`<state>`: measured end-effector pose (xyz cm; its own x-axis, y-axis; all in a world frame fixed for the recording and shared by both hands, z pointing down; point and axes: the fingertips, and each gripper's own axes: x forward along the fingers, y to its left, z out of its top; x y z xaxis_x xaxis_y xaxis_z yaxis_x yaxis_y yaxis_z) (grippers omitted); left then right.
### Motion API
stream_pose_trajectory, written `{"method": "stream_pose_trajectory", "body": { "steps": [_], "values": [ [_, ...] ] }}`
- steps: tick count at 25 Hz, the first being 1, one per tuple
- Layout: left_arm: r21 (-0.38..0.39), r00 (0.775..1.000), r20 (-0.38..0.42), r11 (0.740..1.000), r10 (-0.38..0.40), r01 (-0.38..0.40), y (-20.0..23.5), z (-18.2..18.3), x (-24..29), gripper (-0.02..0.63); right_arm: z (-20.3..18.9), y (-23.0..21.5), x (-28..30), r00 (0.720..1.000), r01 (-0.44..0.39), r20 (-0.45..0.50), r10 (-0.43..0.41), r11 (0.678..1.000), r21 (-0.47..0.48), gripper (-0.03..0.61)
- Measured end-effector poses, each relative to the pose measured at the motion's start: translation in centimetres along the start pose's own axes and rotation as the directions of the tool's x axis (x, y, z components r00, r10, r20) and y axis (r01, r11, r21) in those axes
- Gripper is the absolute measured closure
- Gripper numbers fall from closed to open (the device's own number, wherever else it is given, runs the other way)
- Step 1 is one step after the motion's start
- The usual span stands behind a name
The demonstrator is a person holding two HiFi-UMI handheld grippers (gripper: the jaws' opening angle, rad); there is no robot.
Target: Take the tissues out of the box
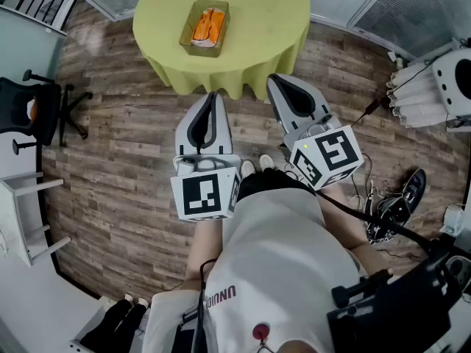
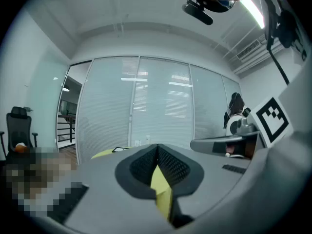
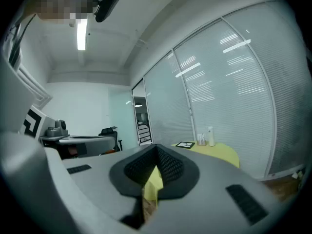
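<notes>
The left gripper (image 1: pixel 213 98) is closed. In the left gripper view its dark ribbed pads (image 2: pixel 173 165) meet at the tip and grip nothing; the yellow-green sliver below the tip is only tablecloth seen through the slit behind the pads. The right gripper (image 1: pixel 274 79) is in the same state: its pads (image 3: pixel 168 165) come together at the tip with nothing between them, and a thin wedge of cloth and floor shows beneath.

Both grippers are held level, side by side over the wood floor (image 1: pixel 132 145), with their tips pointing toward the round table (image 1: pixel 265 28) but stopping short of its edge. They touch nothing.

The box (image 1: pixel 204 28) lies on the tablecloth — left of the table's middle, open side up, with orange and white showing inside. It is well apart from both grippers, and the left one is the nearer.
</notes>
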<state>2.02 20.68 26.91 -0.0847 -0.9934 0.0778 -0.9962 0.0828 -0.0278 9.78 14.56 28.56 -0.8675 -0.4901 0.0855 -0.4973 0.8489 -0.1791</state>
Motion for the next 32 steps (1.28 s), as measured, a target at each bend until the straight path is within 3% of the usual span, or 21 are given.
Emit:
{"method": "stream_pose_trajectory", "body": {
  "steps": [32],
  "values": [
    [-0.024, 0.999, -0.036, 0.999, -0.024, 0.023, 4.5, -2.0, -2.2, 0.600, -0.9, 3.0, 2.2, 0.999, 0.035, 0.014, -0.035, 0.999, 0.016, 0.558]
  ]
}}
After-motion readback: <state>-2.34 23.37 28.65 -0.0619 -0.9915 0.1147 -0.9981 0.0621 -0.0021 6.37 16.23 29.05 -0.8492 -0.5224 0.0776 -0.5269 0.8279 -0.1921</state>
